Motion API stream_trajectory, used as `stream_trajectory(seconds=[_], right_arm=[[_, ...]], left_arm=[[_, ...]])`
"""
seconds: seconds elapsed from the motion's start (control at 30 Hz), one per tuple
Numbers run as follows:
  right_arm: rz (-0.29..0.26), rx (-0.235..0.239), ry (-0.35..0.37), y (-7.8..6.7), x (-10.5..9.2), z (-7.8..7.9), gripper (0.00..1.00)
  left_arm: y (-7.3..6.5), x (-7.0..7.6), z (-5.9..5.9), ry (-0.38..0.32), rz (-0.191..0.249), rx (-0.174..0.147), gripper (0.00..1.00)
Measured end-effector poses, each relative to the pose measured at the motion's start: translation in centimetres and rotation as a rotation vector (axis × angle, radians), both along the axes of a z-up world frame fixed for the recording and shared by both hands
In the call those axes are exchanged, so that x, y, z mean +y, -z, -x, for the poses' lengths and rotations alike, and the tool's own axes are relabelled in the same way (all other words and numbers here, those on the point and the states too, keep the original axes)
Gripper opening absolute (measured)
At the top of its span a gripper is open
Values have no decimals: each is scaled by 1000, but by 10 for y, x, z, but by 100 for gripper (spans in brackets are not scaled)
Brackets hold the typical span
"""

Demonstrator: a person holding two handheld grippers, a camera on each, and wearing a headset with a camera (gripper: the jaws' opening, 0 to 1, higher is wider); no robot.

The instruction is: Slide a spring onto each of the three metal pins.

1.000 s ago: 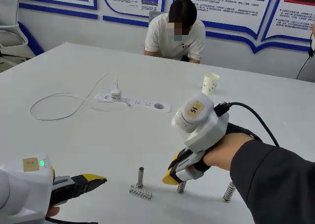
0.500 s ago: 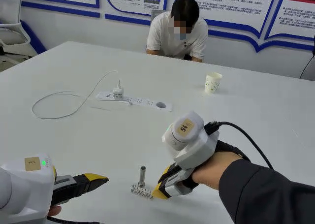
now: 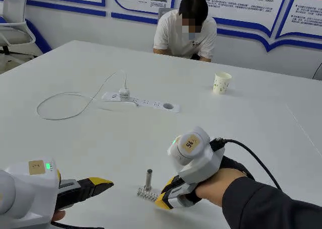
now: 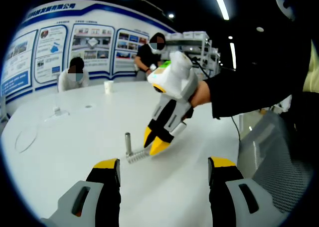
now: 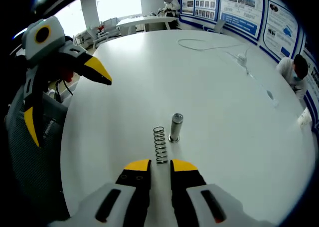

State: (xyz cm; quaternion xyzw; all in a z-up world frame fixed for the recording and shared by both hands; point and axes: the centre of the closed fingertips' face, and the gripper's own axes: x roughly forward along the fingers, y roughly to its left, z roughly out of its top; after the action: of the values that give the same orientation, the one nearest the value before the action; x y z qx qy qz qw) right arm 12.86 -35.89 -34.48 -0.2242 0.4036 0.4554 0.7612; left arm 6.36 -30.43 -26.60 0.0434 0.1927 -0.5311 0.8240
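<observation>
The small coiled metal spring (image 3: 147, 194) lies flat on the white table (image 3: 241, 123), just beside the foot of the short upright metal pin (image 3: 148, 179). The right gripper (image 3: 162, 203), black with yellow tips, points down at the spring's near end. Its jaws are drawn close with a narrow gap between them, and they grip nothing. The left gripper (image 3: 102, 182) hovers off to the side, apart from the pin, its jaws spread wide and empty. Farther back are a white power strip (image 3: 146, 103) with a looping white cable (image 3: 65, 100), then a paper cup (image 3: 221, 82), and a seated person (image 3: 185, 30) in a white shirt.
</observation>
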Motion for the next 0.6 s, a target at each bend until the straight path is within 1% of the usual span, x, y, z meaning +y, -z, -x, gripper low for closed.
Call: stream_trajectory(seconds=[0.17,0.6], right_arm=[[-2,-7,-3,3,2,-3,16],[2,-9,-14,9,3,-2,13]], left_arm=[[1,1,-1,-3,-1,5,73],[2,0,0,-3,-3,10,73]])
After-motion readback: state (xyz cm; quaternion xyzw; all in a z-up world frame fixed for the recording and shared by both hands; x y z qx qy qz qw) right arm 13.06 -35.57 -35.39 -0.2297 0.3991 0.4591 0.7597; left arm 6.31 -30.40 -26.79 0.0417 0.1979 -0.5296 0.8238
